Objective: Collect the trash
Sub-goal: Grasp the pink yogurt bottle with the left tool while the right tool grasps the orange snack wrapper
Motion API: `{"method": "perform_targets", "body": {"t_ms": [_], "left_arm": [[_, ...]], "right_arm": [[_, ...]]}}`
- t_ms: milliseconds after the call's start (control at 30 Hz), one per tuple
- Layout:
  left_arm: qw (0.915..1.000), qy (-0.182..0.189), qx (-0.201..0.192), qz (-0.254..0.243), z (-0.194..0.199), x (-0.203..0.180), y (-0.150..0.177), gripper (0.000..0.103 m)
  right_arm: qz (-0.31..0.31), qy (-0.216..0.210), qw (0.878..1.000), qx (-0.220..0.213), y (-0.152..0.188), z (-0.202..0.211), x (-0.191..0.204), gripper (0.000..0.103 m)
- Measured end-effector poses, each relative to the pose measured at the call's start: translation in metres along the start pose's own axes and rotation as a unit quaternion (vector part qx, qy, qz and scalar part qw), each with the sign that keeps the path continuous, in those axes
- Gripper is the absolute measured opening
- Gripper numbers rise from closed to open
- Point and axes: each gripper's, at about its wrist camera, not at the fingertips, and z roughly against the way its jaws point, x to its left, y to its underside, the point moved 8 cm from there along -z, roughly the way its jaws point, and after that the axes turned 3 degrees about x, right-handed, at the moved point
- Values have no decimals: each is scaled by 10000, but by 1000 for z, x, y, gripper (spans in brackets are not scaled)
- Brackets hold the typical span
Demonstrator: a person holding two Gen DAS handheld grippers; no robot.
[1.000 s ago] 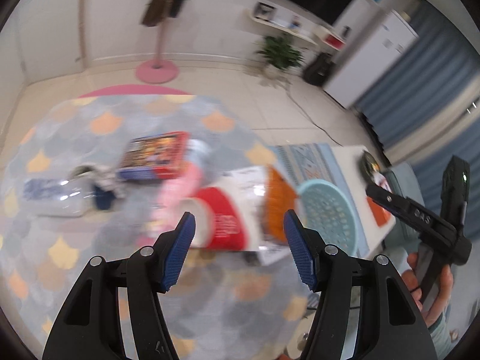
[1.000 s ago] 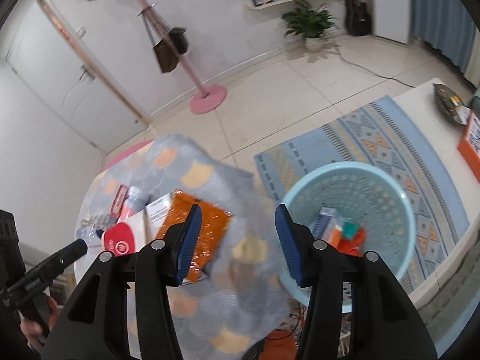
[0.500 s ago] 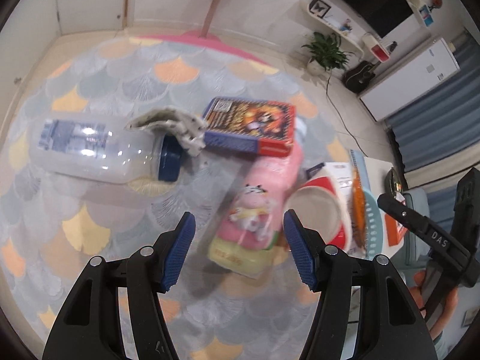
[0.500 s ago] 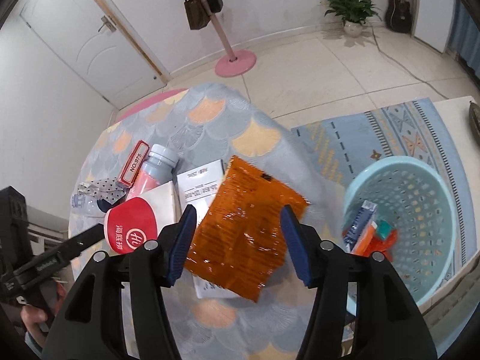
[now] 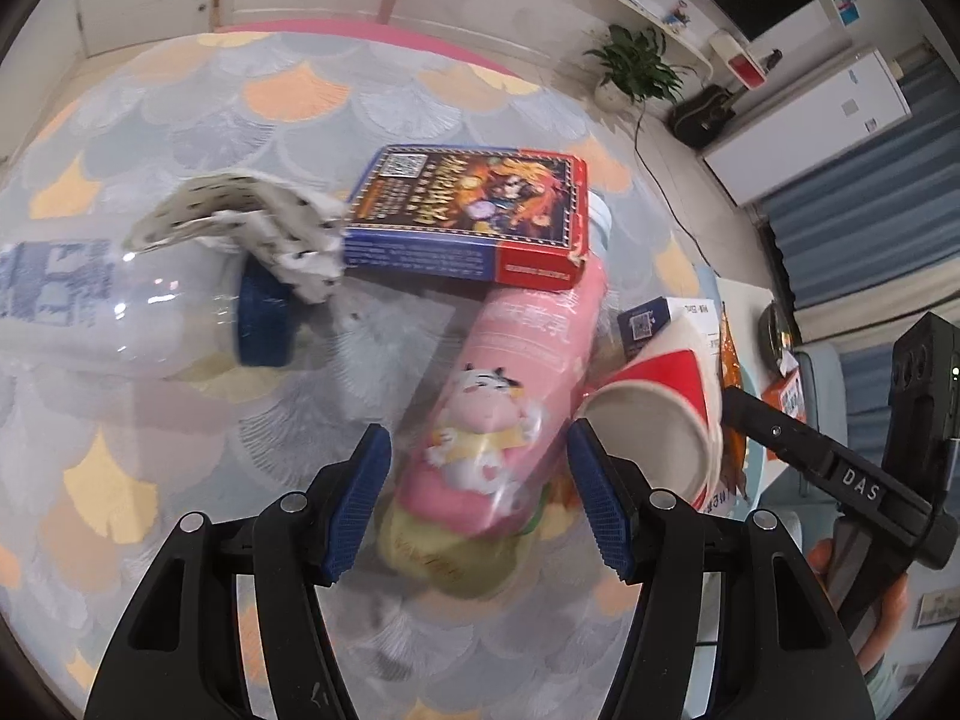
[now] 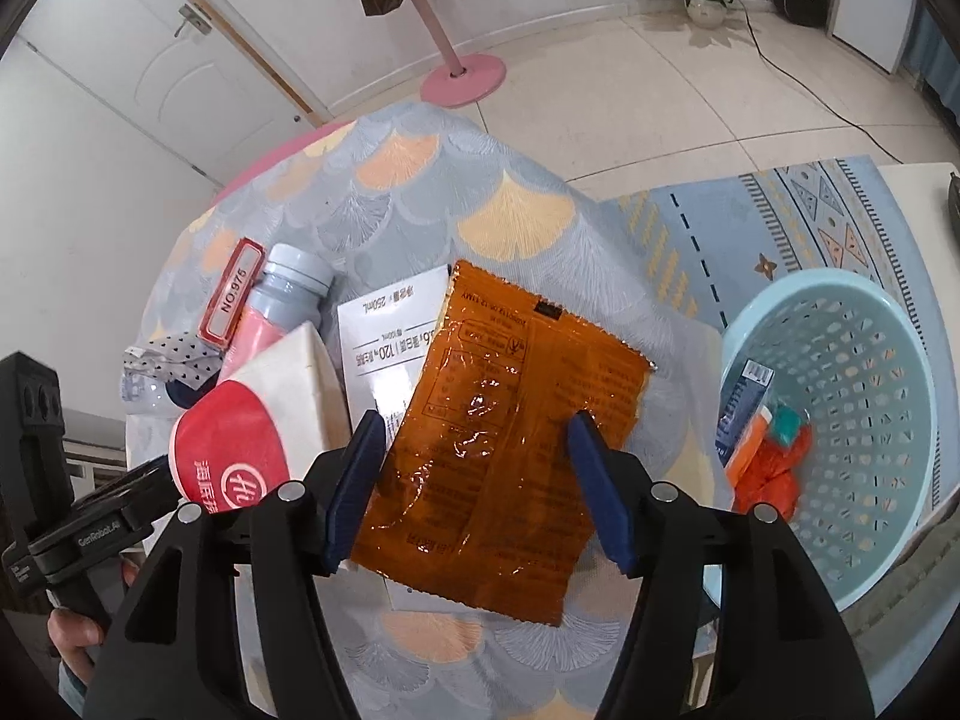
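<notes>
The left claw point(image 5: 477, 495) is held wide open and empty, with the base end of the pink bottle point(image 5: 510, 396) framed between its blue pads. The bottle lies on its side on the surface point(image 5: 180, 420), and its long axis is seen to run straight away from the claw, cap end farthest. The pads therefore stand on either side of the bottle's width, though whether they are down at its level or above it cannot be told. Touching the bottle's right flank, a red and white paper cup point(image 5: 654, 420) lies tipped with its mouth toward the camera. Beyond, across the bottle's far end, a card box point(image 5: 468, 213) is seen resting on top of it, so a lift is judged likely to disturb the box. Left of the bottle, well apart from it, a clear bottle with a blue cap point(image 5: 120, 312) lies with a dotted crumpled wrapper point(image 5: 252, 222) against its neck.

The right claw point(image 6: 477, 489) is likewise spread wide and empty, over the orange foil packet point(image 6: 504, 438), which lies flat on a white carton point(image 6: 384, 336) to the bottle's right. The packet is wider than the opening, so an edge grip is judged necessary. Farther right of the bottle, below the surface edge, the blue basket point(image 6: 870, 414) already holds some trash.
</notes>
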Motion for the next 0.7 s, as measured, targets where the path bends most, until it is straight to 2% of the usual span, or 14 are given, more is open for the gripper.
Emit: {"method": "perform_targets", "body": {"t_ms": [233, 367, 433, 567, 700], "left_arm": [[9999, -46, 125, -82, -18, -7, 5, 60], [9996, -156, 109, -219, -18, -12, 7, 58], [9995, -184, 88, -237, -17, -13, 9, 56], [9996, -202, 24, -193, -6, -6, 19, 54], [10000, -69, -20, 25, 8, 6, 35, 53]], "right_arm": [[-137, -236, 9995, 180, 5, -6, -5, 58], [-44, -272, 9994, 229, 9, -7, -2, 48], [8, -313, 9993, 217, 11, -6, 2, 39], [221, -438, 9985, 246, 21, -3, 14, 32], [390, -618, 9967, 363, 34, -5, 25, 26]]}}
